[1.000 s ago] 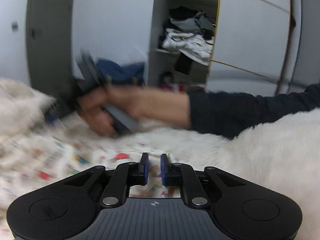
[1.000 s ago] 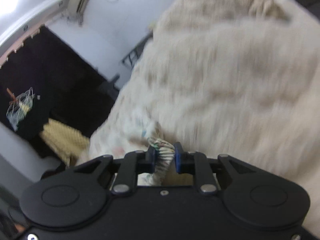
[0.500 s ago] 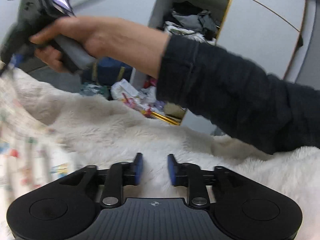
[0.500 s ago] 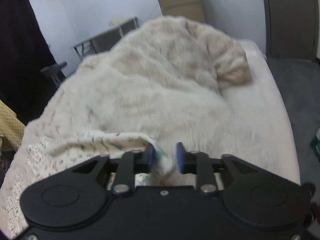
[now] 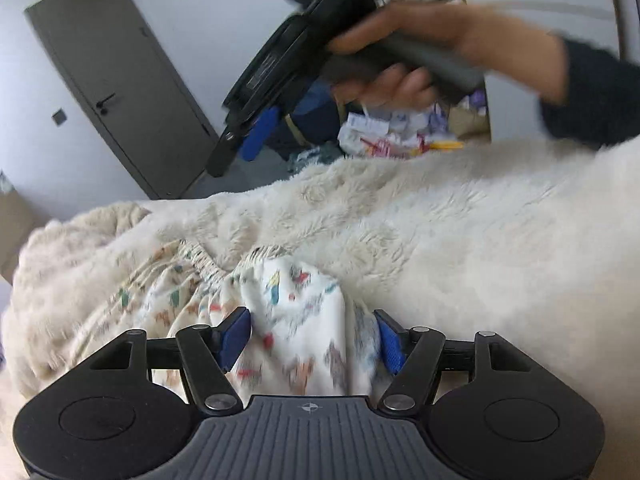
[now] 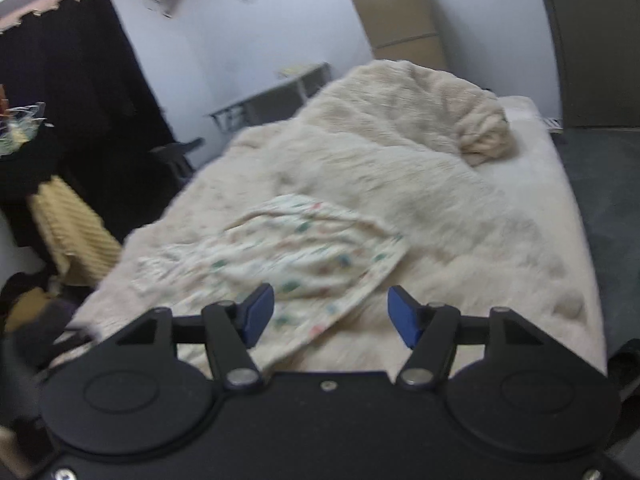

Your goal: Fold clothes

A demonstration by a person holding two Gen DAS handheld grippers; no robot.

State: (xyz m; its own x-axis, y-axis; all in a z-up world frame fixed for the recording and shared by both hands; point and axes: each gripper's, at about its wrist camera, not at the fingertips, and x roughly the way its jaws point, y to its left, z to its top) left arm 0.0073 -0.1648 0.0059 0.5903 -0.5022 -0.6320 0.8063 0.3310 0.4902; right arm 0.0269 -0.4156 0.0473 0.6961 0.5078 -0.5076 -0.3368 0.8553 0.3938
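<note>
A white garment with small coloured prints (image 5: 288, 312) lies bunched on the fluffy cream blanket (image 5: 460, 248). My left gripper (image 5: 312, 334) is open, its blue pads on either side of a fold of the garment. In the right wrist view the same garment (image 6: 288, 256) lies spread flat on the blanket (image 6: 420, 168). My right gripper (image 6: 330, 312) is open and empty, held above the garment's near edge. The right gripper also shows in the left wrist view (image 5: 248, 136), raised in a hand above the bed.
A grey door (image 5: 120, 80) stands beyond the bed. Bags and clutter (image 5: 392, 132) lie on the floor by the bed's far side. A cardboard box (image 6: 400, 32) and a low shelf (image 6: 272, 100) stand by the wall. Dark curtains (image 6: 80, 100) hang at the left.
My right gripper has let go of the garment, opened wide and lifted away. My left gripper has opened wider and now has a fold of the garment between its pads.
</note>
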